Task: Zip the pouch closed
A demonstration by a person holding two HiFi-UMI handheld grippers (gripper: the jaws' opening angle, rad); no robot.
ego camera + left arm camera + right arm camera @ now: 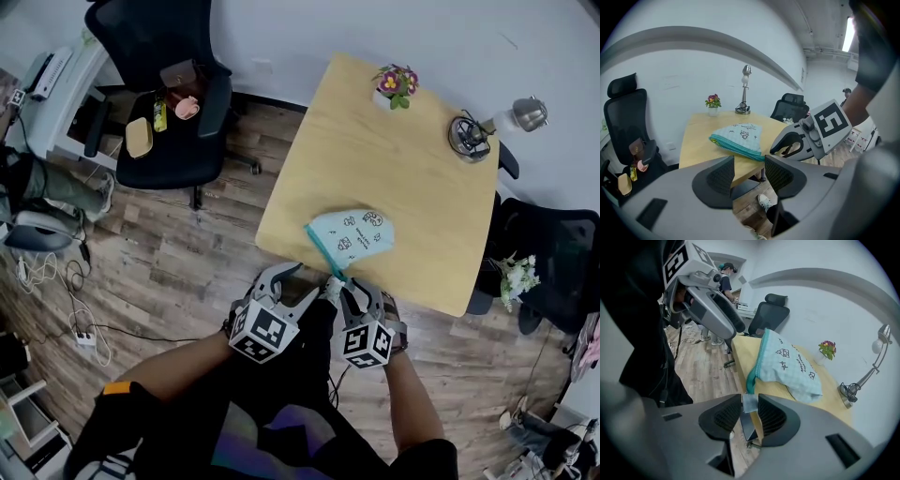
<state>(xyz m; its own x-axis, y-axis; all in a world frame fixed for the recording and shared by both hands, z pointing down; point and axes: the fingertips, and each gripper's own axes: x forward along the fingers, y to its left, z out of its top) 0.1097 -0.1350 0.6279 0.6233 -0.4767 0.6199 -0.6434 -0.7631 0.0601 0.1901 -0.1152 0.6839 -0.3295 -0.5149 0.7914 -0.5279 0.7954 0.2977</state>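
A light blue pouch [354,234] with small drawings lies near the front edge of the wooden table [394,169]; its teal zipper edge [322,251] faces left. My right gripper [339,289] sits at the pouch's near corner, and in the right gripper view [750,402] its jaws are shut on a small pale tab [749,401] at the zipper's end. My left gripper [295,281] hangs just off the table edge, left of that corner. In the left gripper view its jaws [749,164] stand open with nothing between them, the pouch [740,137] lying beyond.
At the table's far side stand a small flower pot [396,84] and a desk lamp [473,136]. A black office chair [173,94] holding small items is at the left, and another chair [553,253] at the right. Cables [80,319] lie on the wooden floor.
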